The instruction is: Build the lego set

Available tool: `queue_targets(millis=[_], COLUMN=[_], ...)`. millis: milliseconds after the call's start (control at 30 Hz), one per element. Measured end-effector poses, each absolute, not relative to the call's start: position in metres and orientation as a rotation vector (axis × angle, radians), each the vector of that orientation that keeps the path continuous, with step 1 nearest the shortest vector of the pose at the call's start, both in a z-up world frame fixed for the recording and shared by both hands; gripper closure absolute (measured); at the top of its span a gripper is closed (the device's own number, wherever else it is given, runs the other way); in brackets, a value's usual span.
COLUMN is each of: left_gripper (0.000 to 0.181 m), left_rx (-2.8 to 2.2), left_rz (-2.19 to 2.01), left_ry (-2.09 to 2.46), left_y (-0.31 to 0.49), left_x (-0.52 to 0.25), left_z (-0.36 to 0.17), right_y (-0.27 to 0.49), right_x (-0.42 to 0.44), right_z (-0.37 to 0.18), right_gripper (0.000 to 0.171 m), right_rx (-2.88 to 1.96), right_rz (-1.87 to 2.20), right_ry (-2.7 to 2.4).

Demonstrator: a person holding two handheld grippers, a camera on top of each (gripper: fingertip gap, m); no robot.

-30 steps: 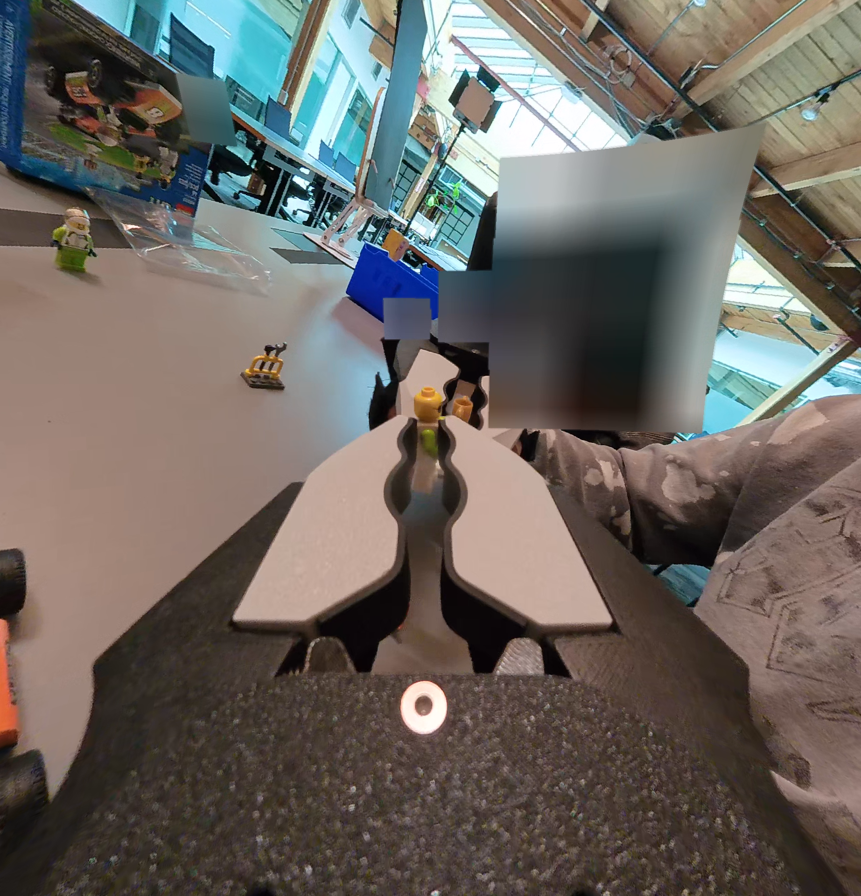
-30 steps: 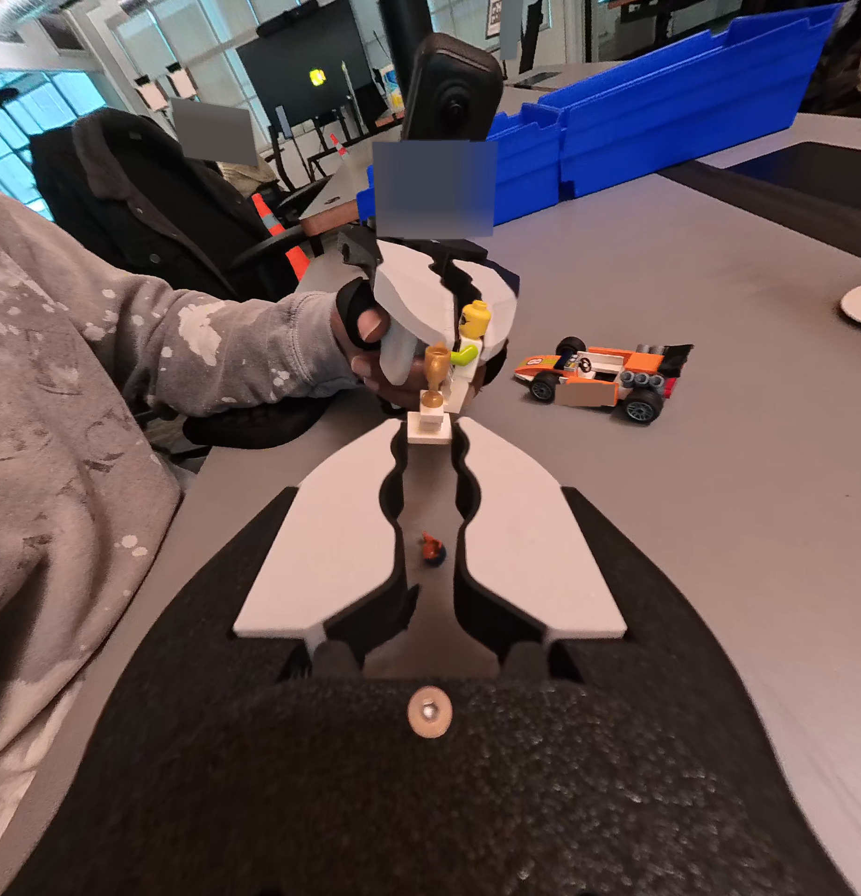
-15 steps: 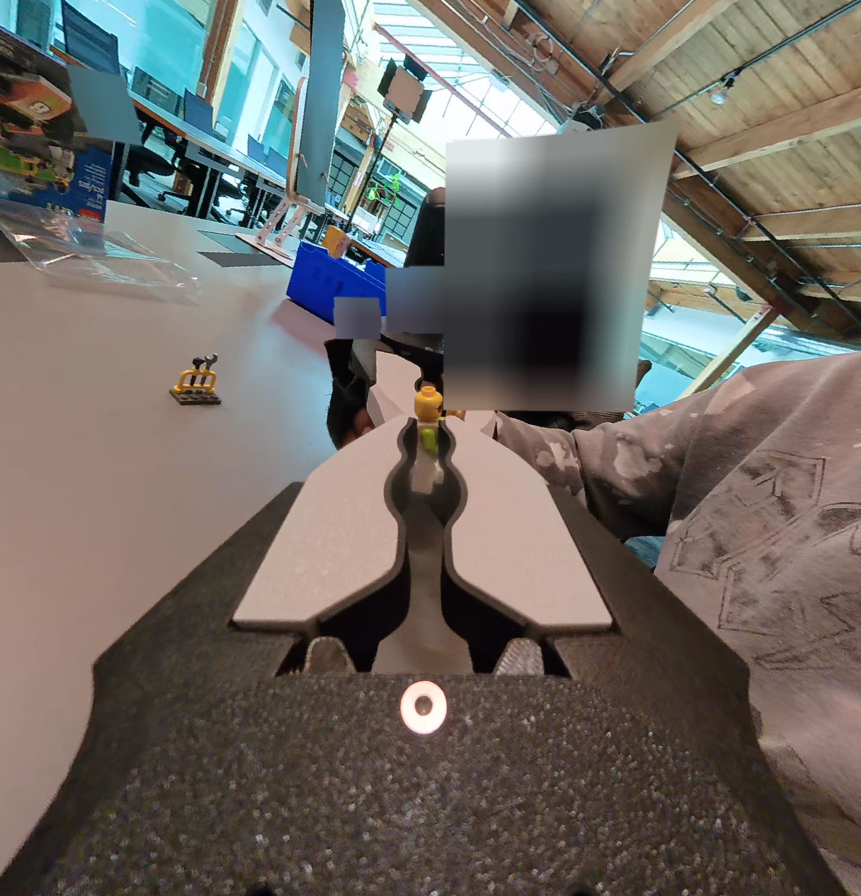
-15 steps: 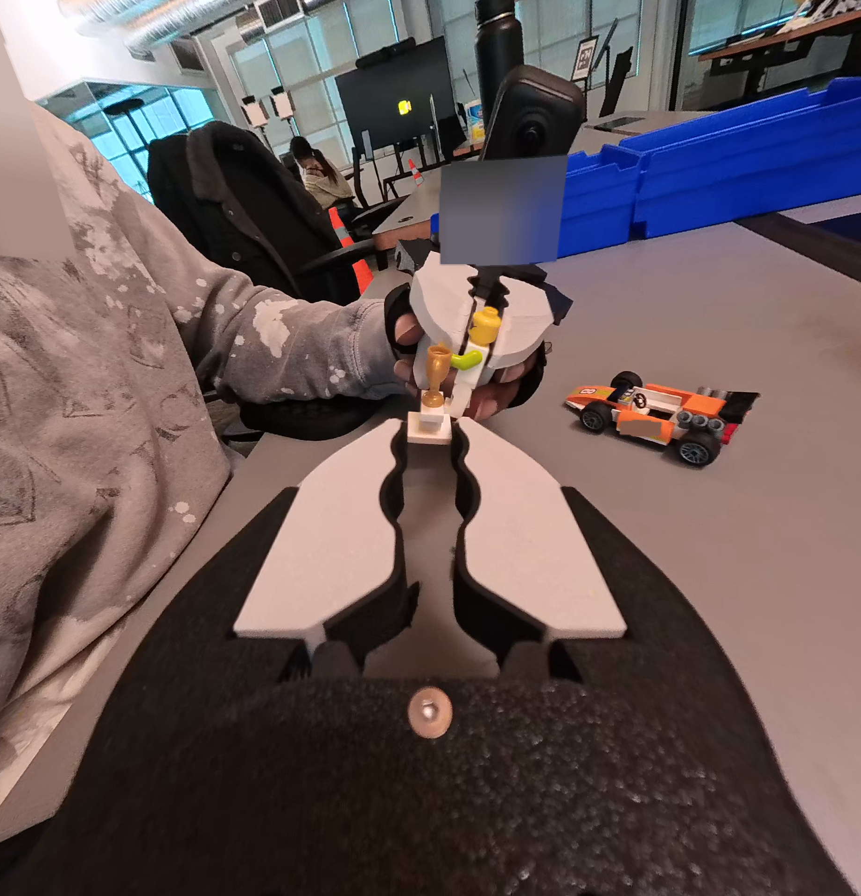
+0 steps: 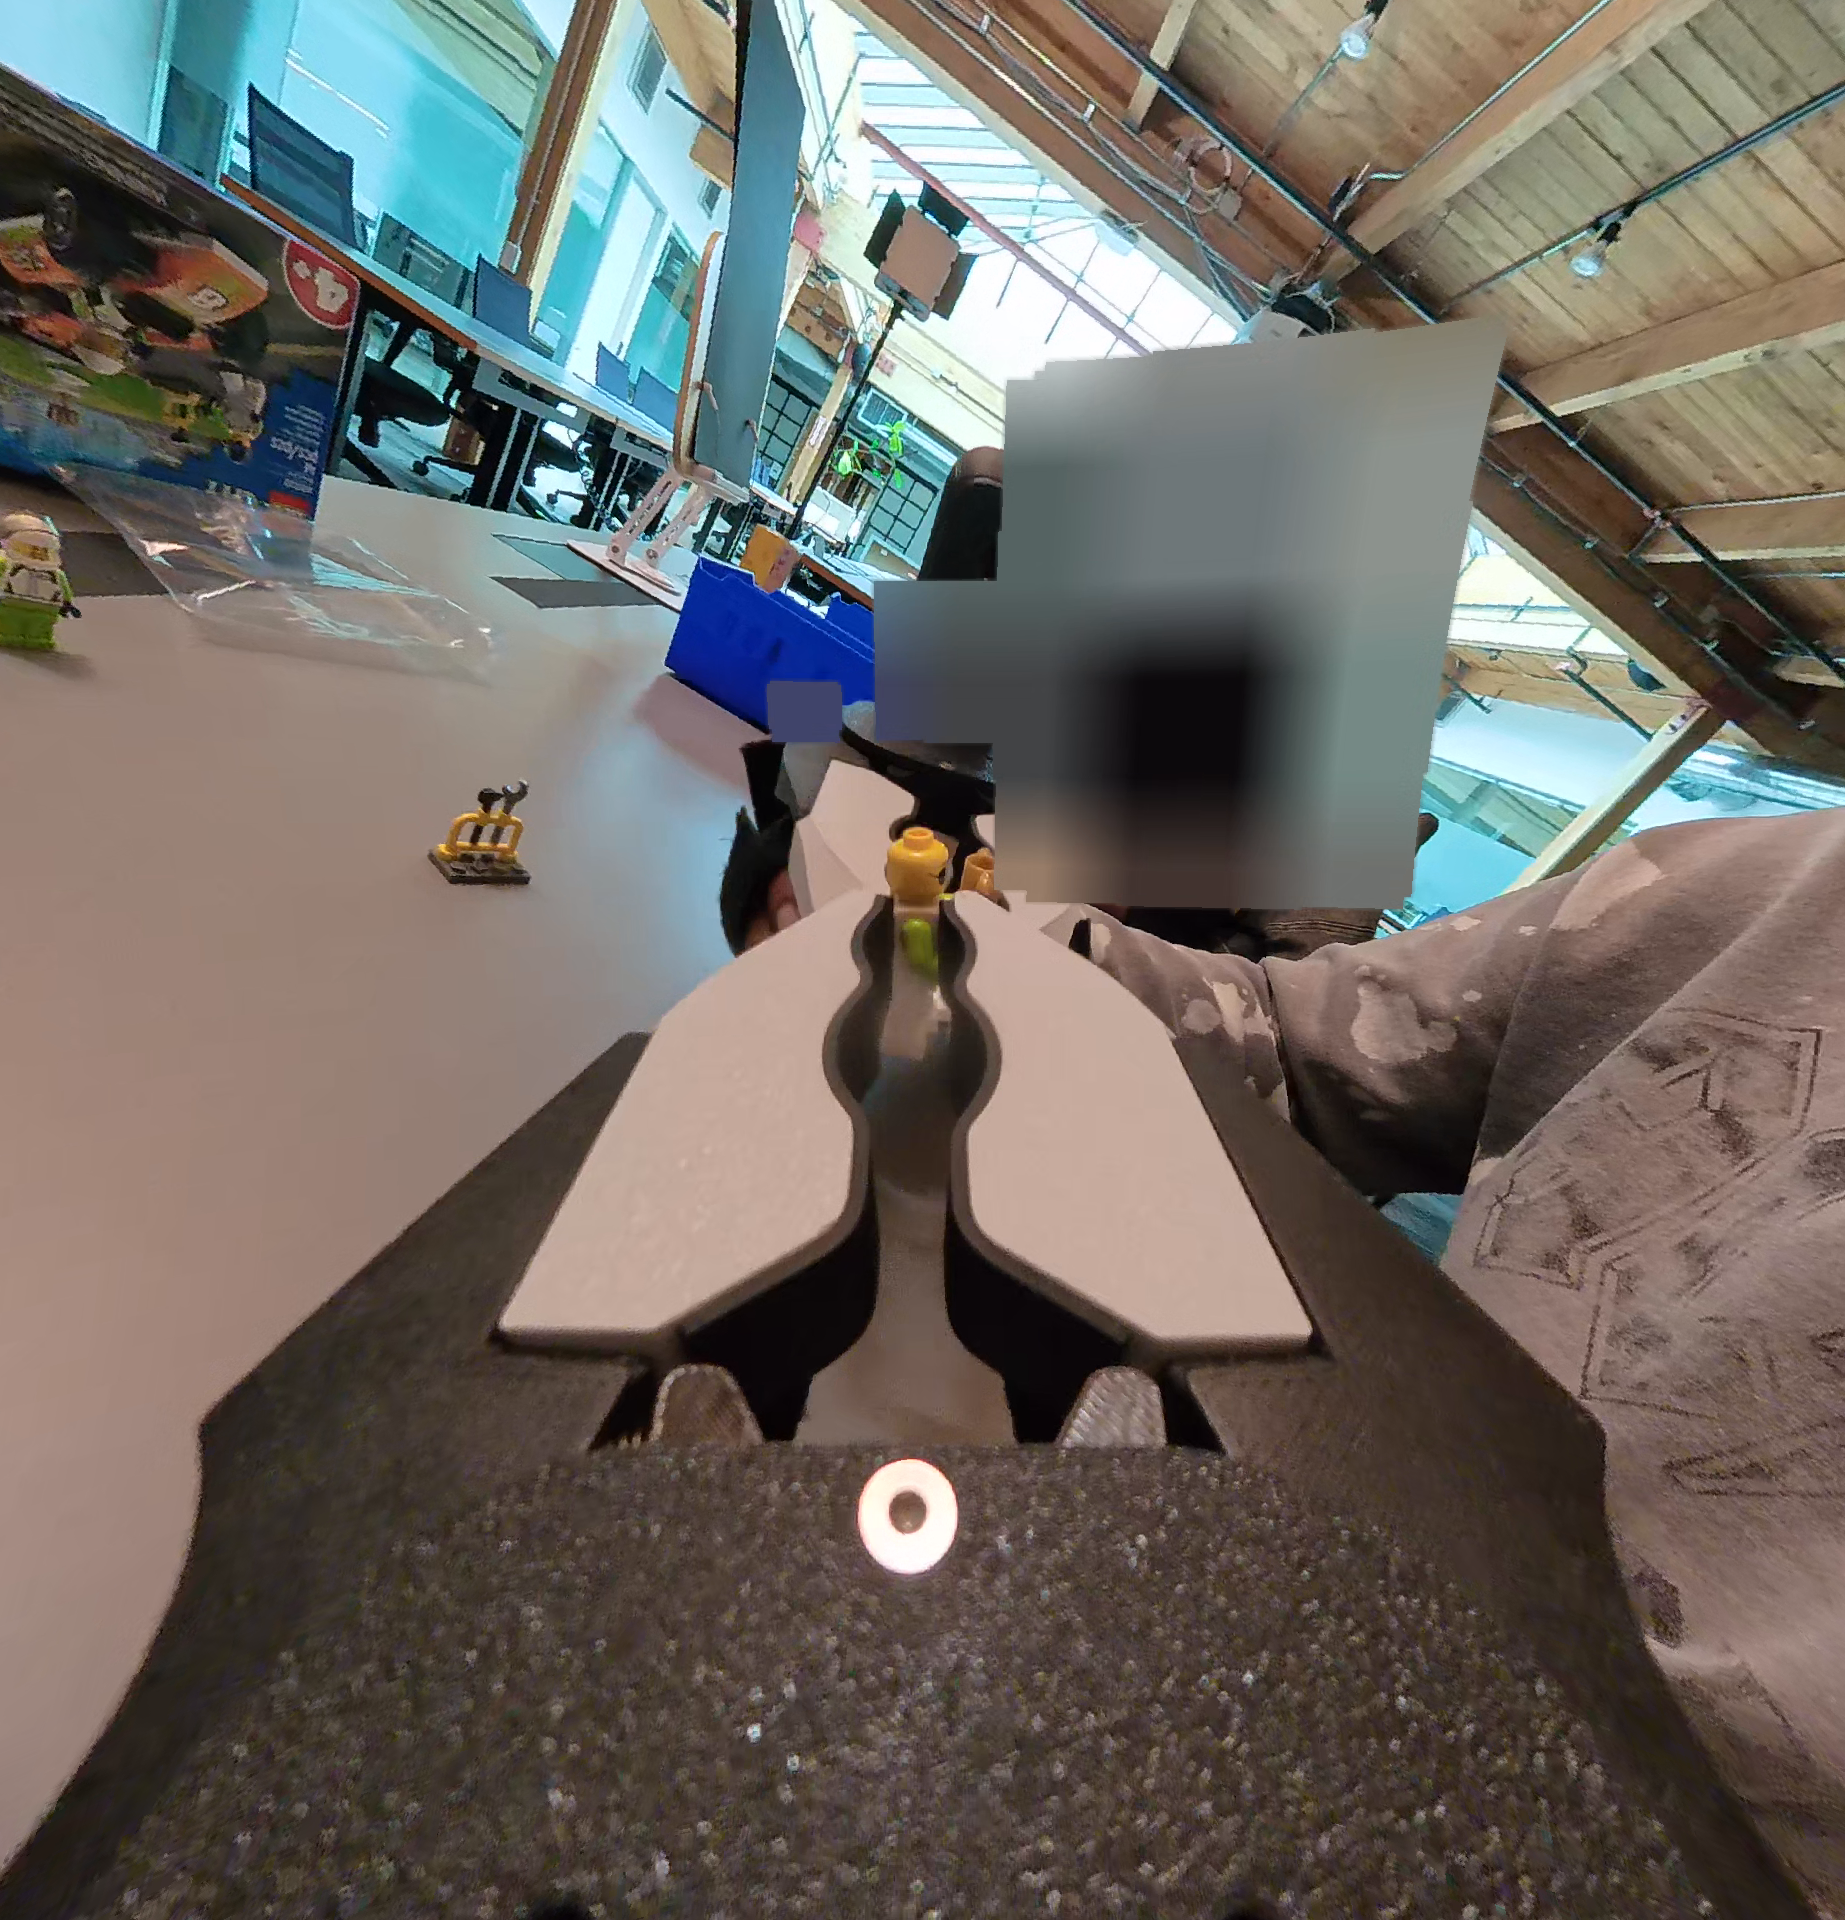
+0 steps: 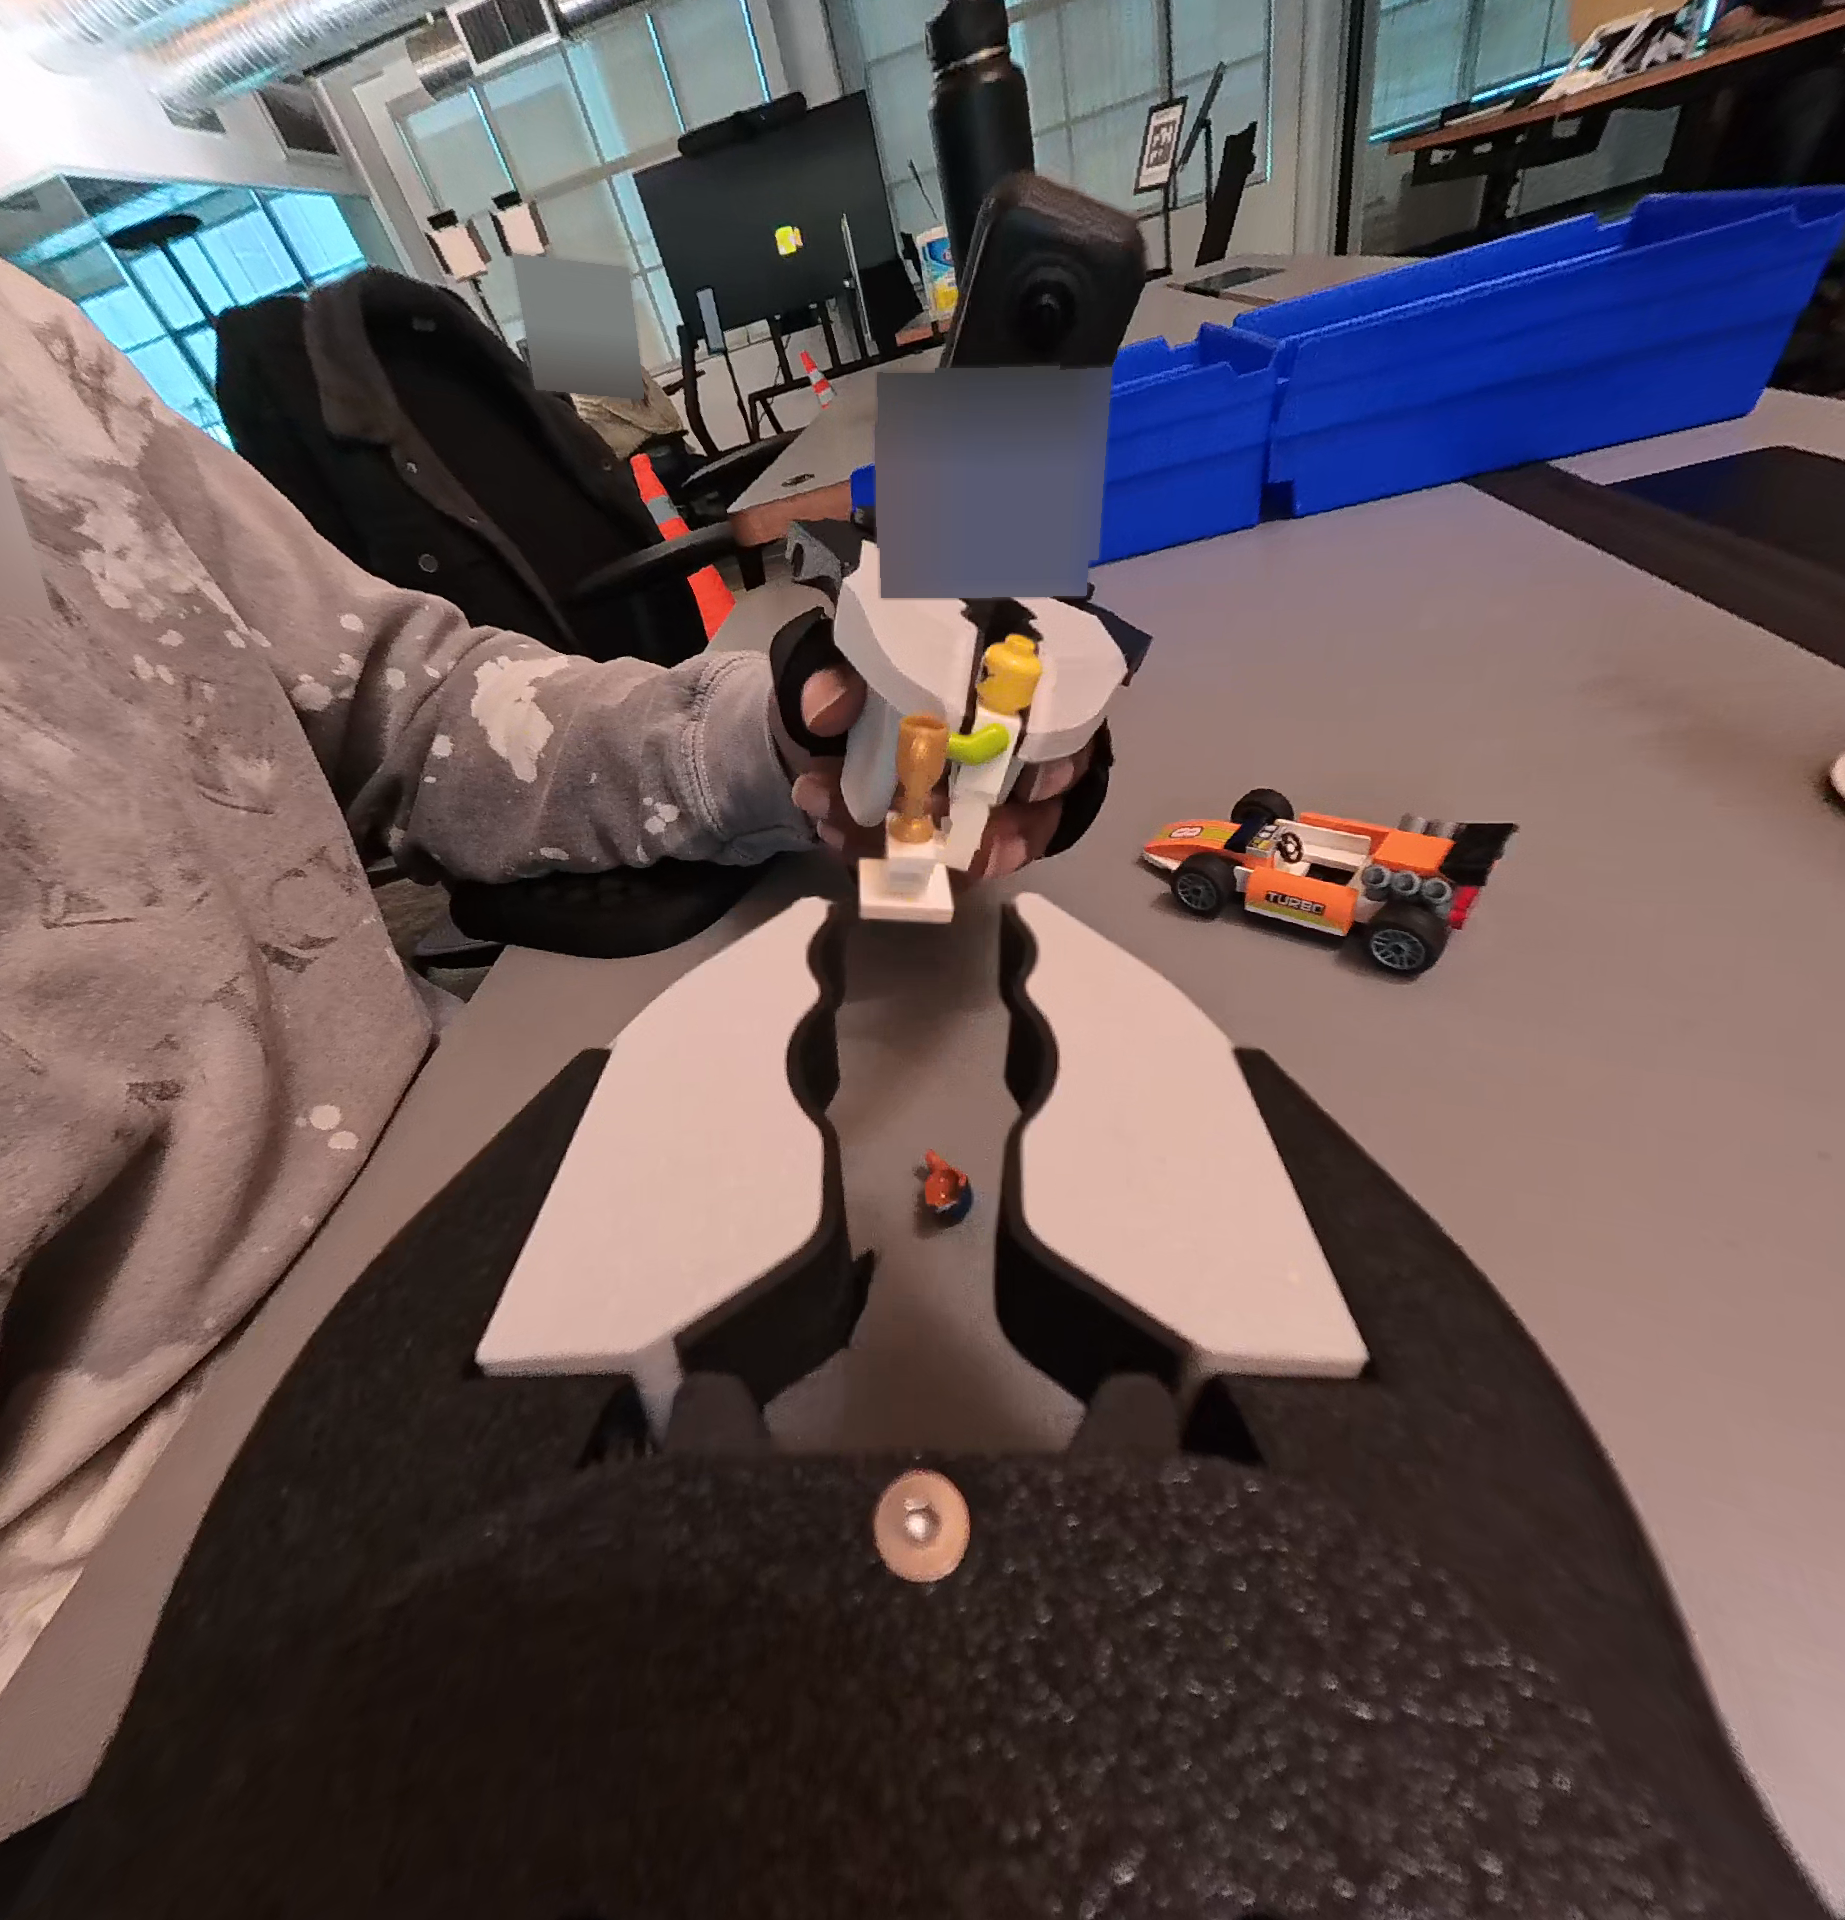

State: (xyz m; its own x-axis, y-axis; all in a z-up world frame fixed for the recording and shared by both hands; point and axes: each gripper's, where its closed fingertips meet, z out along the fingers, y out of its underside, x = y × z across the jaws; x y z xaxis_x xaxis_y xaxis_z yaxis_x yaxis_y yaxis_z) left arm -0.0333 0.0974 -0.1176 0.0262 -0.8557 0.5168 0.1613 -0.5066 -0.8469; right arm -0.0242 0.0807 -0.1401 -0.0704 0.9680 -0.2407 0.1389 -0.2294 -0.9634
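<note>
The left tool is closed down on a minifigure, pinching its white body between the fingers so that the yellow head and one lime-green arm stand clear of the tips; in the right wrist view this tool is seen held up above the worktop in a hand. The right tool is parted by a middling gap, and at its tips sits a small white plate carrying a white block and a gold trophy. Whether the fingers actually grip that plate I cannot tell: it looks narrower than the gap, touching at most the left finger.

The trophy's stem stands just beside the figure's green arm, so the step in hand appears to be giving the minifigure its trophy, or seating figure and trophy stand together. The next move calls for fine alignment: the figure's claw hand must meet the trophy stem squarely, with the left tool keeping the figure from twisting while the two pieces are pressed together.

Farther out on the worktop, an orange race car stands complete, well to the right, and a tiny orange-brown piece lies below the right tool's gap. The left wrist view shows a second, helmeted figure, a yellow tool rack, a clear bag and the set's box beyond.
</note>
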Motion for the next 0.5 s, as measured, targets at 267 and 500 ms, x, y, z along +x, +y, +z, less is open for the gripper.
queue_targets(millis=[267,500], left_gripper=[0.173,0.173], left_rx=[-1.546,-1.599], left_rz=[-1.462,-1.333], left_ry=[0.838,0.896], left_y=[0.099,0.105], left_x=[-0.032,-0.026], left_z=[-0.133,-0.154], right_y=[0.11,0.221], right_x=[-0.008,0.075], right_z=[-0.128,-0.145], right_gripper=[0.146,0.147], right_rx=[-1.465,-1.714], right_rz=[1.302,0.664], right_ry=[-1.085,-0.917])
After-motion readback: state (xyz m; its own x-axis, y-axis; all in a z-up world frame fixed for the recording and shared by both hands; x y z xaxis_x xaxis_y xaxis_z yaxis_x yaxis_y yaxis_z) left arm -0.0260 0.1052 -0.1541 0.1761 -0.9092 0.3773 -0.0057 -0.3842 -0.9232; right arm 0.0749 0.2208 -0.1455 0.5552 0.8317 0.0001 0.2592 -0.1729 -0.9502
